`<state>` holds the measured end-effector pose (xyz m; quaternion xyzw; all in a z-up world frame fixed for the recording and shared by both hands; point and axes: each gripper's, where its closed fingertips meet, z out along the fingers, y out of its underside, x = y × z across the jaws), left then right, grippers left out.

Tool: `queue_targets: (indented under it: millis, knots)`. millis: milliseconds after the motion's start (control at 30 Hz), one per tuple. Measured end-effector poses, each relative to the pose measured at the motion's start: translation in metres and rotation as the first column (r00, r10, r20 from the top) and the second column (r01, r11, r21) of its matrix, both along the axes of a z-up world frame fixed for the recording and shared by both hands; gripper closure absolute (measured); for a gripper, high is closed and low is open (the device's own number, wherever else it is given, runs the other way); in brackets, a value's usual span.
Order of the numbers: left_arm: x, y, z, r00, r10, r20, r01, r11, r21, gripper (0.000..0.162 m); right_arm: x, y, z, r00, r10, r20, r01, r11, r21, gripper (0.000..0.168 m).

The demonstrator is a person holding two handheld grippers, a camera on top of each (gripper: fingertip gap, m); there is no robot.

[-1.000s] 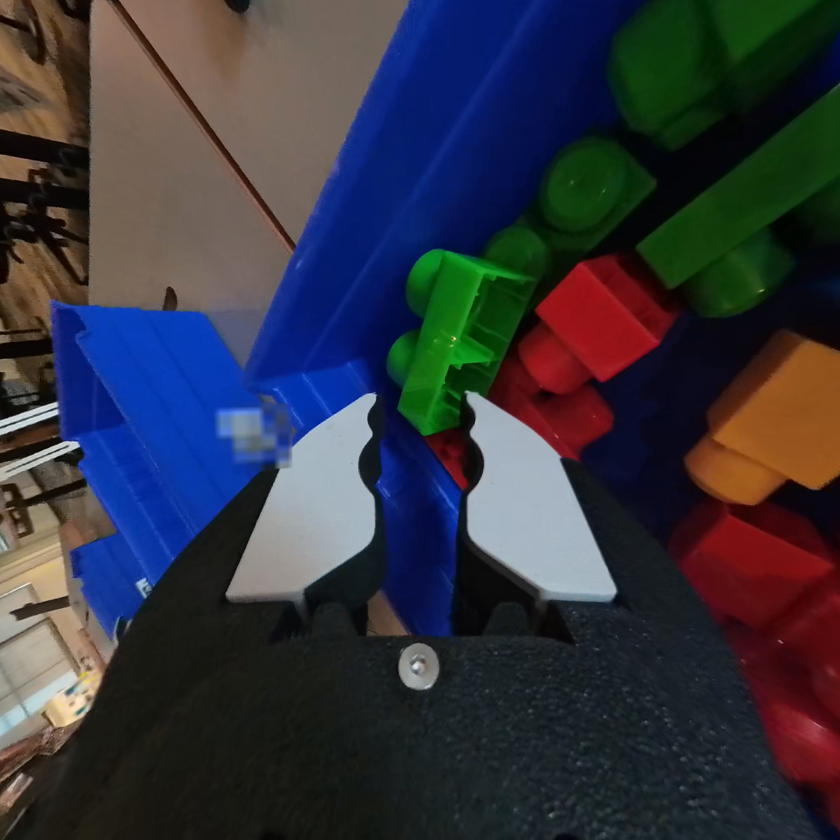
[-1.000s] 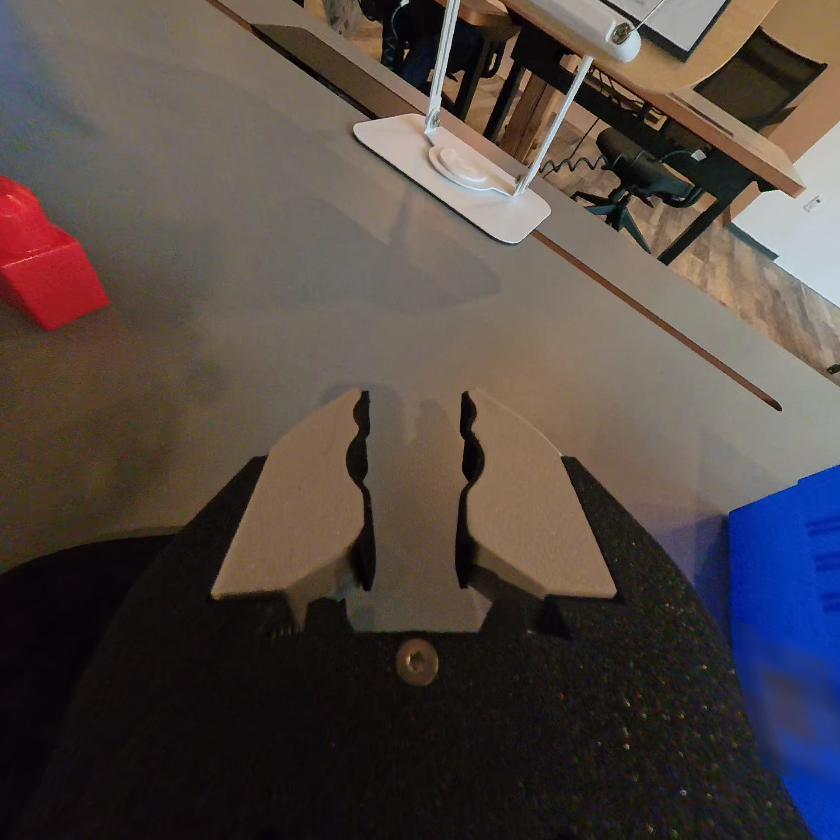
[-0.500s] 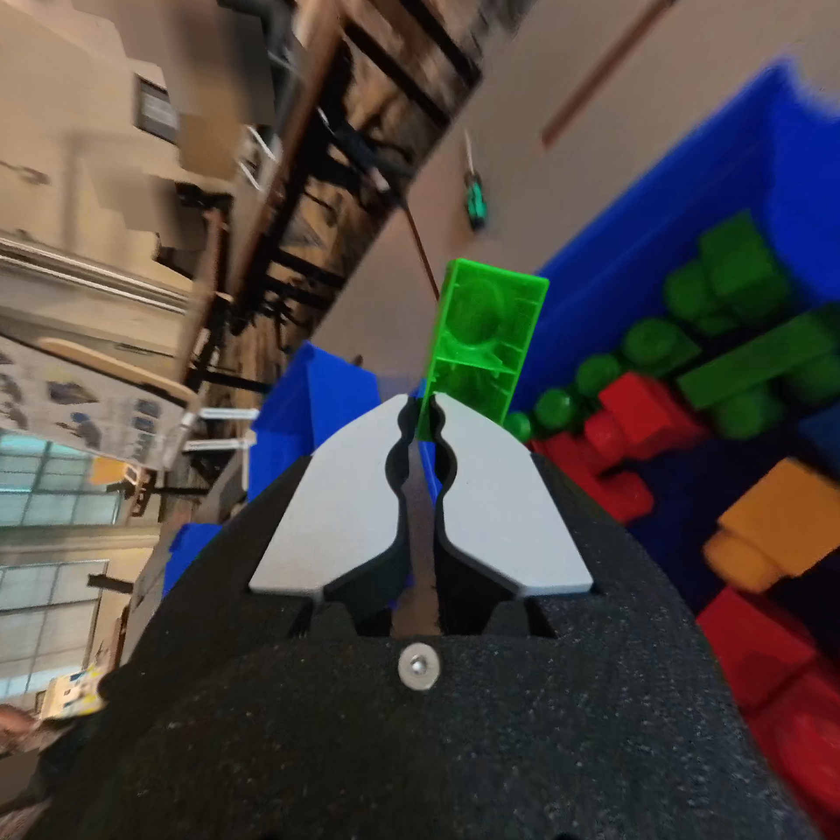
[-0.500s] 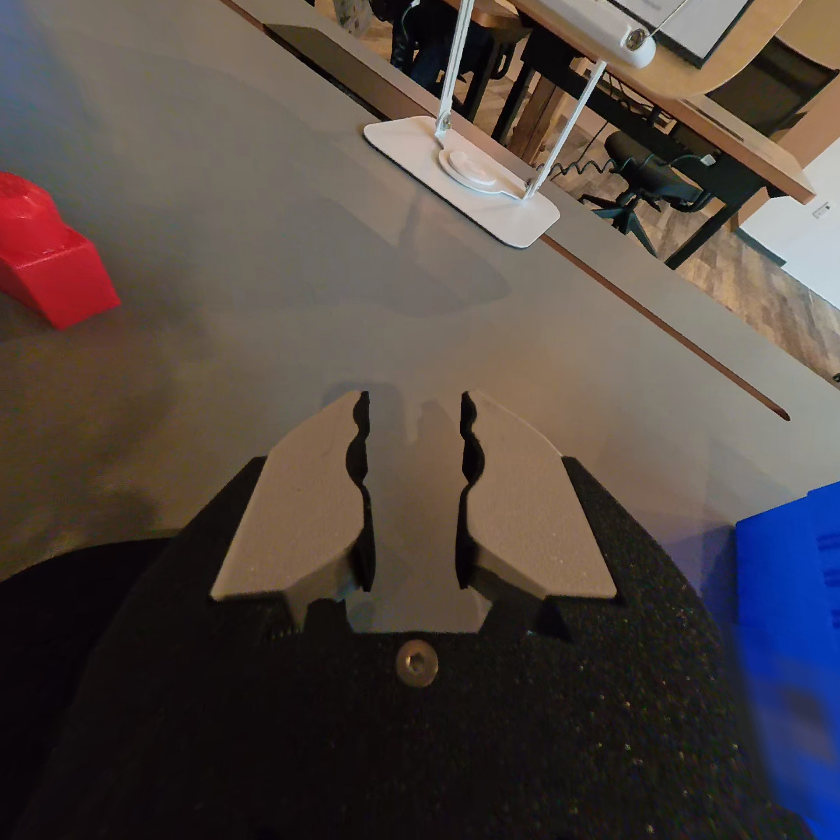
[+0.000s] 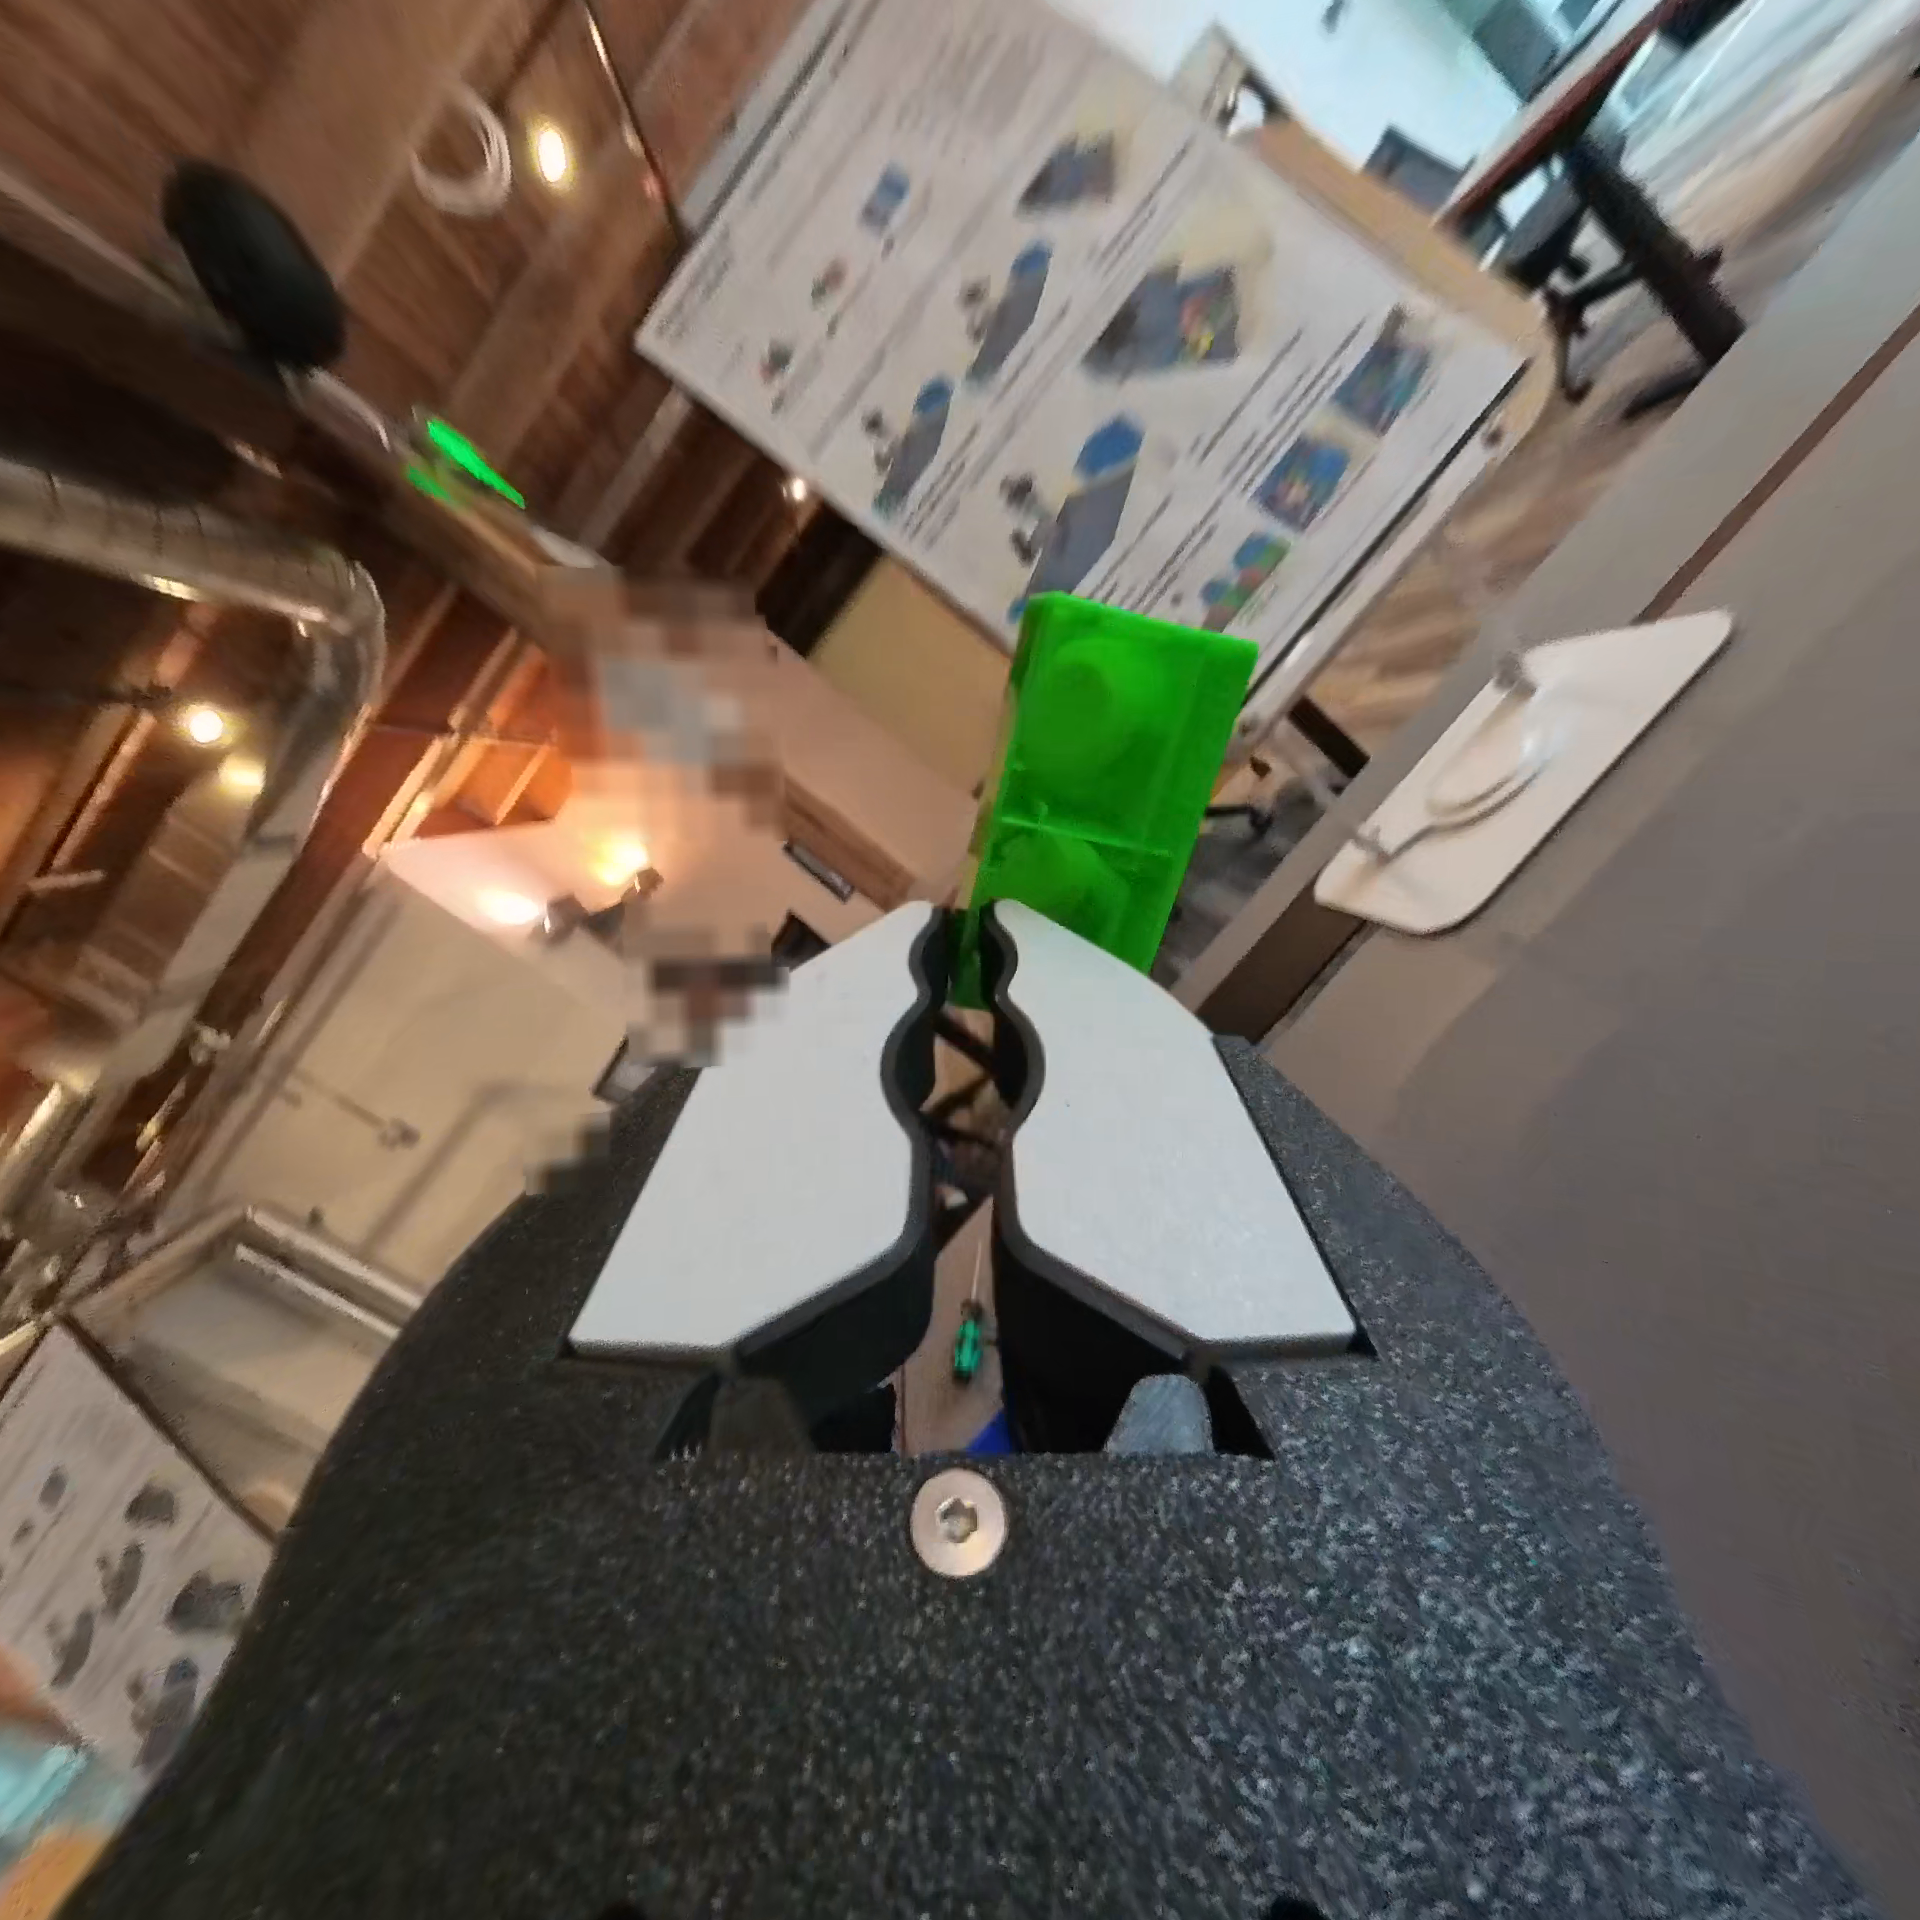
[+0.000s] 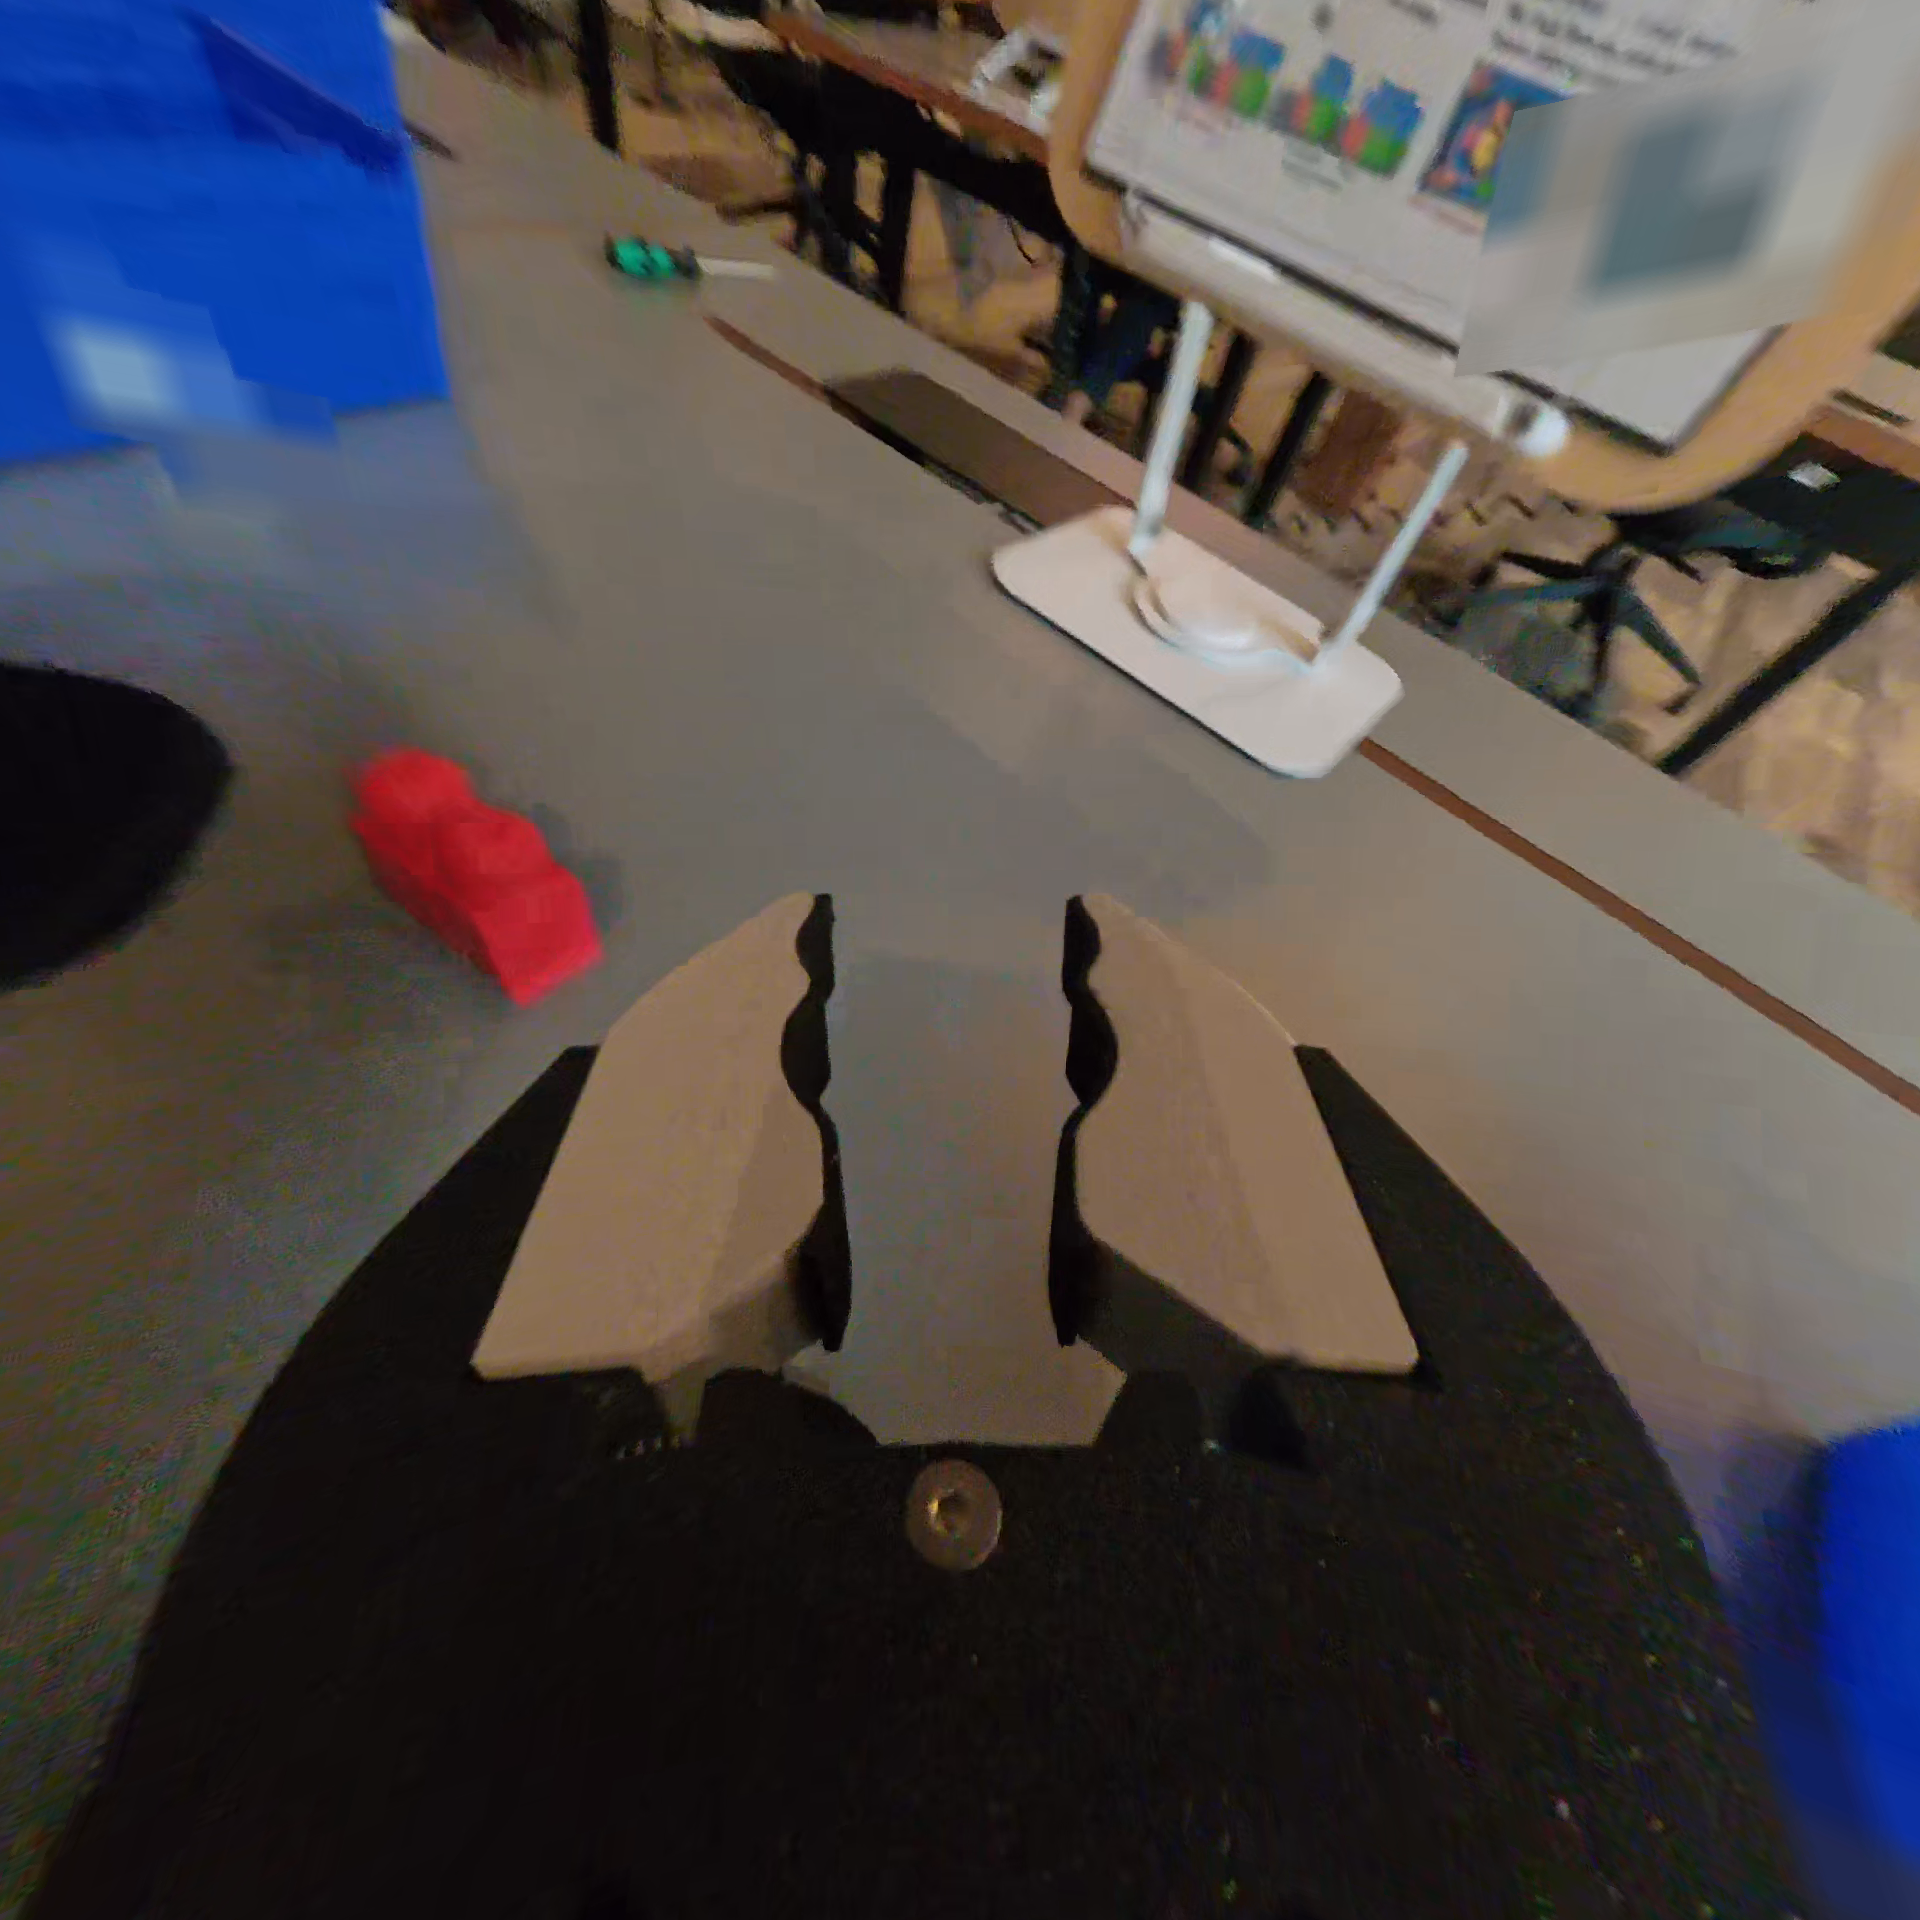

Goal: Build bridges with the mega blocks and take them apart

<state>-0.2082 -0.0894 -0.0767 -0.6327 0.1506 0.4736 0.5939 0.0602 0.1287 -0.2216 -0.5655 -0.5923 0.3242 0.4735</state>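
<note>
A second ago the left gripper had its fingers spread around the bright green two-stud plastic block lying among other blocks inside the blue bin. Now those fingers are pinched on the block's lower edge, and the block is lifted clear, upright in the air; the bin and its blocks have dropped out of the left wrist view, replaced by the room and the grey surface. The right gripper has swung: the red two-stud plastic block has shifted from the frame's left edge to just left of its fingertips, and a blue plastic bin now fills the upper left.
</note>
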Motion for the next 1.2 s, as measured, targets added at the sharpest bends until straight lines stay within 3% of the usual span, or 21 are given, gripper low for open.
queue_targets:
  millis: [267, 400, 633, 733, 800, 933, 1033, 1100, 1167, 1200]
  knots:
    - [0.082, 0.042, -0.014, 0.971, -0.046, -0.233, 0.065, 0.995, 0.078, 0.157, -0.061, -0.079, 0.073, 0.934, 0.315, -0.170, -0.349, 0.905, -0.242, 0.114]
    - [0.105, 0.054, -0.023, 0.919, -0.027, -0.393, 0.061, 0.995, 0.075, 0.156, -0.086, -0.113, 0.083, 0.866, 0.456, -0.204, -0.498, 0.758, -0.422, 0.108]
    - [0.126, 0.067, -0.040, 0.804, -0.013, -0.594, 0.036, 0.999, 0.027, 0.156, -0.110, -0.139, 0.080, 0.804, 0.551, -0.221, -0.550, 0.551, -0.627, 0.107]
    - [0.127, 0.070, -0.044, 0.768, -0.002, -0.641, 0.013, 1.000, 0.012, 0.156, -0.117, -0.134, 0.073, 0.821, 0.532, -0.208, -0.525, 0.560, -0.641, 0.114]
    - [0.127, 0.072, -0.046, 0.746, 0.004, -0.666, -0.001, 1.000, 0.006, 0.156, -0.118, -0.134, 0.072, 0.815, 0.534, -0.224, -0.534, 0.543, -0.648, 0.128]
    - [0.128, 0.077, -0.058, 0.734, -0.063, -0.676, 0.005, 0.996, -0.087, 0.153, -0.119, -0.127, 0.067, 0.821, 0.523, -0.229, -0.535, 0.565, -0.628, 0.134]
    - [0.125, 0.080, -0.072, 0.833, -0.168, -0.528, 0.090, 0.981, -0.172, 0.126, -0.117, -0.116, 0.066, 0.818, 0.519, -0.246, -0.556, 0.608, -0.566, 0.134]
    - [0.124, 0.080, -0.082, 0.919, -0.270, -0.286, 0.218, 0.955, -0.201, 0.116, -0.114, -0.108, 0.070, 0.799, 0.529, -0.287, -0.595, 0.623, -0.508, 0.134]
    - [0.130, 0.080, -0.092, 0.914, -0.404, 0.041, 0.405, 0.897, -0.178, 0.113, -0.110, -0.100, 0.071, 0.776, 0.544, -0.319, -0.630, 0.651, -0.423, 0.134]
    - [0.136, 0.079, -0.095, 0.853, -0.475, 0.215, 0.508, 0.849, -0.144, 0.110, -0.108, -0.099, 0.070, 0.756, 0.567, -0.328, -0.655, 0.665, -0.360, 0.134]
